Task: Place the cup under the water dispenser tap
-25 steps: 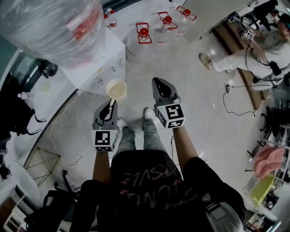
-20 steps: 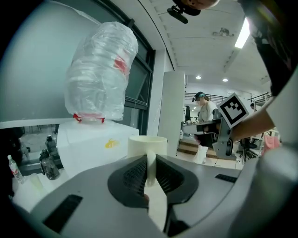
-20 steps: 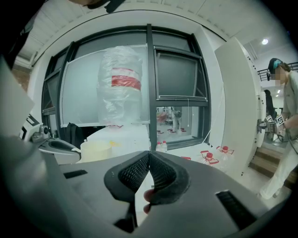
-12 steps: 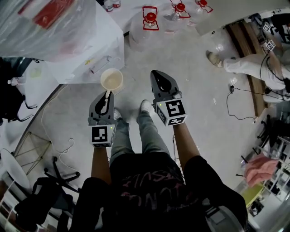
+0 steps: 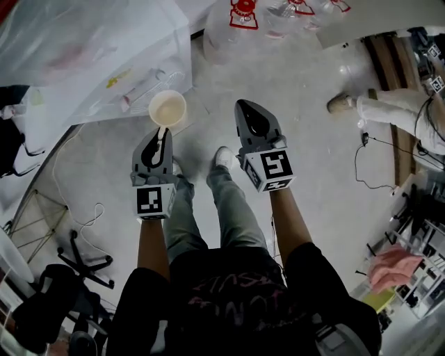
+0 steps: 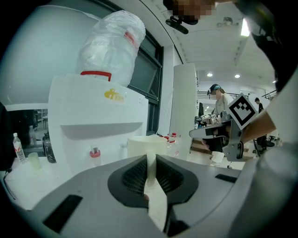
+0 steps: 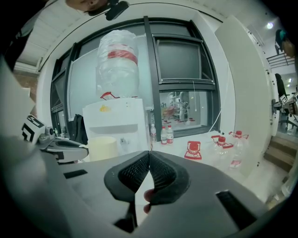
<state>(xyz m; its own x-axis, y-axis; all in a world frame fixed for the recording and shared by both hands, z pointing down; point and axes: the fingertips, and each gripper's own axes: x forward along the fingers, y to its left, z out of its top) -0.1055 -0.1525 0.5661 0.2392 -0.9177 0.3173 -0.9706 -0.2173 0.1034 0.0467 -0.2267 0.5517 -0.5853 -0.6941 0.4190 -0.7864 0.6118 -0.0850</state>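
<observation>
A cream cup [image 5: 167, 108] with a side handle hangs in front of the white water dispenser [image 5: 104, 62], a little out from its front face. My left gripper [image 5: 161, 133] is shut on the cup's handle. In the left gripper view the handle runs between the pads at my left gripper [image 6: 151, 160], with the cup [image 6: 144, 145] ahead. The dispenser [image 6: 93, 116] with its red tap [image 6: 95, 153] stands behind it to the left. My right gripper [image 5: 248, 110] is beside the left one, shut and holding nothing. The right gripper view shows my right gripper [image 7: 149, 155] and the cup [image 7: 102, 148] to its left.
Large water jugs with red caps [image 5: 243, 12] stand on the floor behind the dispenser. Another person's legs [image 5: 389, 111] are at the right by a wooden bench. A black office chair [image 5: 80, 261] and a loose cable [image 5: 83, 215] lie at the lower left. Small bottles [image 7: 165, 135] stand by the window.
Both grippers have come down together, the left one still carrying the cup. The view has tilted, so the dispenser top and jugs have slid toward the upper edge.
</observation>
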